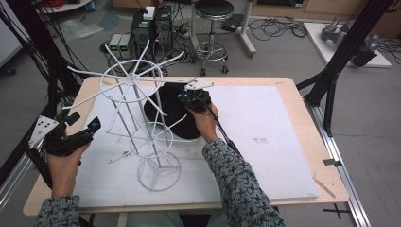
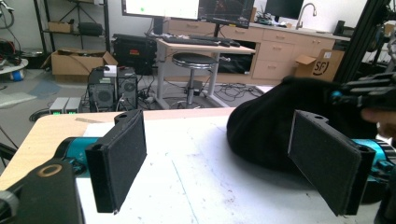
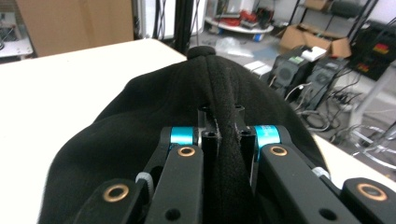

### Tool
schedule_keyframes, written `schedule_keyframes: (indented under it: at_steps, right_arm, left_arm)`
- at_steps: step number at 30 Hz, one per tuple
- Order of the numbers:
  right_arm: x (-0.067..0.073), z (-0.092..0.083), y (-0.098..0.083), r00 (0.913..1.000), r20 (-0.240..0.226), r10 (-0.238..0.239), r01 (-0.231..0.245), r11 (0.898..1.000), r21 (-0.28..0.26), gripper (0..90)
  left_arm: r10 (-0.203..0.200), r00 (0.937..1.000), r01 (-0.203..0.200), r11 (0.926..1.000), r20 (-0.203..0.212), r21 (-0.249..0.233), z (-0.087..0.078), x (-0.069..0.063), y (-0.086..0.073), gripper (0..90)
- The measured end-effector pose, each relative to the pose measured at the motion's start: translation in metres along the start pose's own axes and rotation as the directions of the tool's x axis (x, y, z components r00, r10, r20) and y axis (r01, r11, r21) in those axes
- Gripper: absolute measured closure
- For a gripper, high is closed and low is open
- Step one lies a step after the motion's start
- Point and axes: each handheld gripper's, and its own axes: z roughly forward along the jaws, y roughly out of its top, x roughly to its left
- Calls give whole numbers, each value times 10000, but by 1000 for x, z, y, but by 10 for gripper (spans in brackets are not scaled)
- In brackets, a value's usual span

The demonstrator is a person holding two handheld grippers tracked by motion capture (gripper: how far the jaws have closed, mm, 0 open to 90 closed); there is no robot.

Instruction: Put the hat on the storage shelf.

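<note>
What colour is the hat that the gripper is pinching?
Black. The hat shows best in the right gripper view, pinched by the right gripper.

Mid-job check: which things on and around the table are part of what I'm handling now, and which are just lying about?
In the job:
black fabric cap, a fold pinched in the right gripper
white wire hat stand
left gripper, open, holding nothing

Lying about:
black round stool
black computer towers
floor cables

Wooden counter carrying white board; on board, black hat beside white wire rack.
</note>
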Motion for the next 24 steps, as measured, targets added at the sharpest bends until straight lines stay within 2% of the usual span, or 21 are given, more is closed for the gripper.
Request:
schedule_keyframes:
  at_steps: [3, 5, 6, 12, 17, 20, 24]
  right_arm:
    - [-8, -13, 6, 9998, 97, 147, -143, 9991, -387, 858]
    - [-15, -27, 14, 9996, 254, 87, -67, 9970, -776, 858]
    - [-15, -27, 14, 9996, 254, 87, -67, 9970, -776, 858]
    - [-33, -60, 30, 9982, 524, 277, -187, 9859, -1662, 858]
    - [-51, -90, 42, 9970, 734, 252, -90, 9770, -2132, 858]
    - [-57, -100, 46, 9964, 760, 382, -198, 9732, -2292, 857]
    - [-68, -117, 56, 9964, 808, 272, -62, 9684, -2491, 857]
  left_arm:
    - [9, 10000, -9, 10000, -18, -10, 0, 0, 0, 194]
    - [8, 10000, -8, 10000, -24, -10, 0, 0, 0, 194]
    - [3, 10000, -4, 10000, -9, -11, 0, -1, 0, 194]
    - [39, 10000, -39, 10000, -6, 0, 0, -2, 0, 194]
    - [22, 10000, -22, 10000, -10, 0, 0, -1, 0, 194]
    - [27, 10000, -27, 10000, -1, -7, 0, -1, 1, 194]
    - [77, 9999, -77, 10000, -76, 13, 0, -1, 0, 194]
